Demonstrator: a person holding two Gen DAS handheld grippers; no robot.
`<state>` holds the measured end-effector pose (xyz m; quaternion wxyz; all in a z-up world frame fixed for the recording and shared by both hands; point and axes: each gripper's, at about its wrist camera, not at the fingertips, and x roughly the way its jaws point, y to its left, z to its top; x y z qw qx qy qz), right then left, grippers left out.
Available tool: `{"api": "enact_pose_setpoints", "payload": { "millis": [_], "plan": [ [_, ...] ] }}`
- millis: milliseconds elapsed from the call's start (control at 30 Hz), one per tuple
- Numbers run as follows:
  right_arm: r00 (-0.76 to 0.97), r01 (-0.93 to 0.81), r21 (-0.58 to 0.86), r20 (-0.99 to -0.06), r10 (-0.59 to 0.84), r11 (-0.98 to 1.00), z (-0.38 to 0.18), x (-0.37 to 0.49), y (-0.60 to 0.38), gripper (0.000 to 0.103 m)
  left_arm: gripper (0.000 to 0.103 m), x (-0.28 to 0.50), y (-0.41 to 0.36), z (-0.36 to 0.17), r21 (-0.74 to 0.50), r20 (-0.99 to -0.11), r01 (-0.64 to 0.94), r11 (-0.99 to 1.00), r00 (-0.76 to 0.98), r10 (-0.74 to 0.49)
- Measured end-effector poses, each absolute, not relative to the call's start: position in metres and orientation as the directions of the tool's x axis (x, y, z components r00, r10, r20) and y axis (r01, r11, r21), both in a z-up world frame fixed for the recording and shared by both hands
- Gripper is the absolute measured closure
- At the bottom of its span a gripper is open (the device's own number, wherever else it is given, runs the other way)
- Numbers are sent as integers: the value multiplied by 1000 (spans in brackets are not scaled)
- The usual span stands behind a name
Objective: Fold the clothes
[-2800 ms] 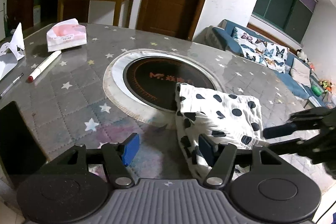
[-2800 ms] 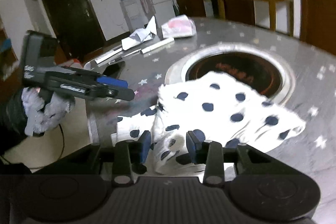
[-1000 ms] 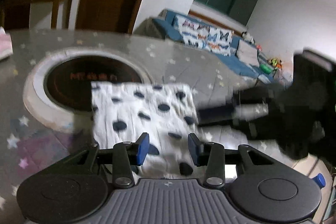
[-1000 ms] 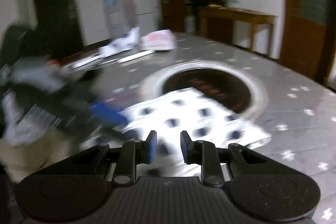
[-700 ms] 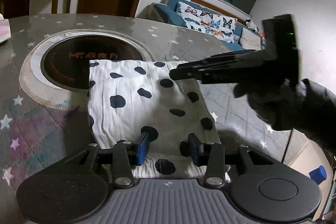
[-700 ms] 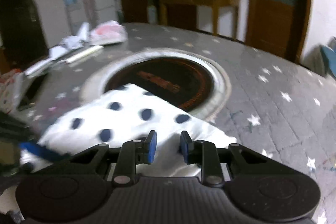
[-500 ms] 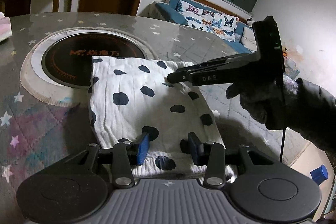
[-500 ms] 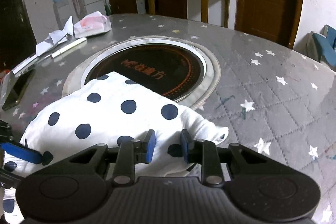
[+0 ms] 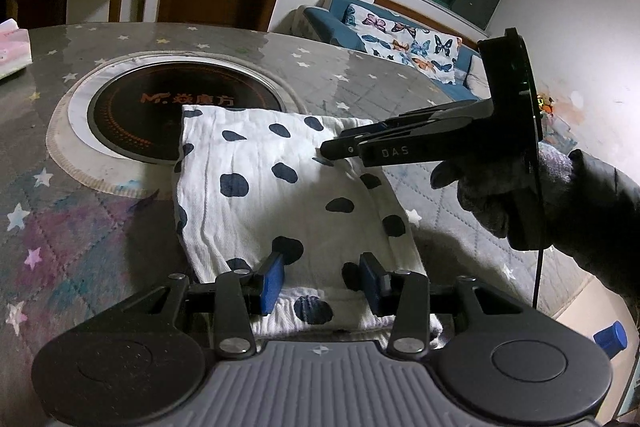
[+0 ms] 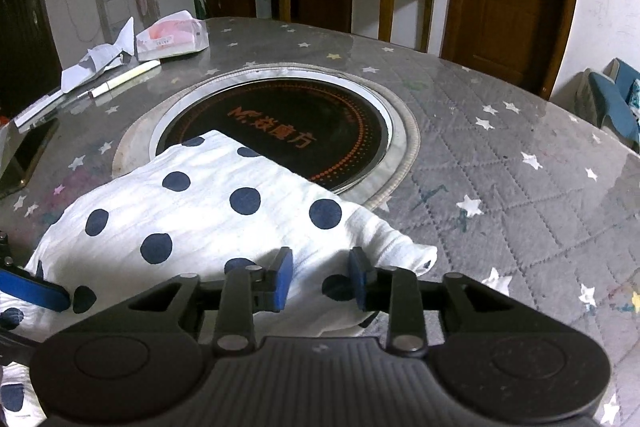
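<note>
The big round table point(image 10: 520, 155) had grey cloth with stars on it, and a black cooker ring point(image 10: 280, 131) sat in its middle. The spotted cloth point(image 9: 280, 195) lay flat on the table, folded into a neat block. One far corner of it lay over the edge of the cooker ring. The block was longer than it was wide, and its long way ran from the near table edge toward the ring.

The person stood at the near side with a gripper in each hand. The left gripper point(image 9: 322, 277) was at the near short end of the cloth. Its two blue pads were spread apart, with cloth under the gap, and they did not squeeze it. The right gripper point(image 10: 320, 279) was over the far right side of the cloth, near the loose corner that stuck out. Its jaws were opening, with cloth below the gap, and the pads did not press on it. In the left camera view its thin tips point(image 9: 336, 149) pointed across the cloth from the right.

I think the next fold would go along the long way, near end up to far end. The left gripper was the nearer one for that.
</note>
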<state>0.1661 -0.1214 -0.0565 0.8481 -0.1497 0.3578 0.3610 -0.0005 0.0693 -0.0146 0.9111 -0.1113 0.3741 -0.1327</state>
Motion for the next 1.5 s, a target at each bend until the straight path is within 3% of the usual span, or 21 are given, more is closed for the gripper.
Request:
{"api": "enact_pose_setpoints", "payload": {
  "millis": [400, 1033, 1300, 1500],
  "plan": [
    [518, -723, -77, -718, 465, 686, -55, 156, -111, 52, 55, -1, 68, -14, -297, -658, 146, 944, 685, -313],
    [558, -722, -156, -708, 433, 674, -55, 149, -107, 37, 47, 0, 64, -15, -291, -665, 139, 947, 682, -304],
    [565, -717, -134, -687, 458, 684, -49, 147, -114, 32, 42, -2, 61, -8, -276, -659, 139, 951, 693, -292],
    [468, -781, 14, -649, 600, 625, -36, 128, -133, 32, 40, -12, 67, 2, -252, -640, 122, 960, 723, -260]
  ]
}}
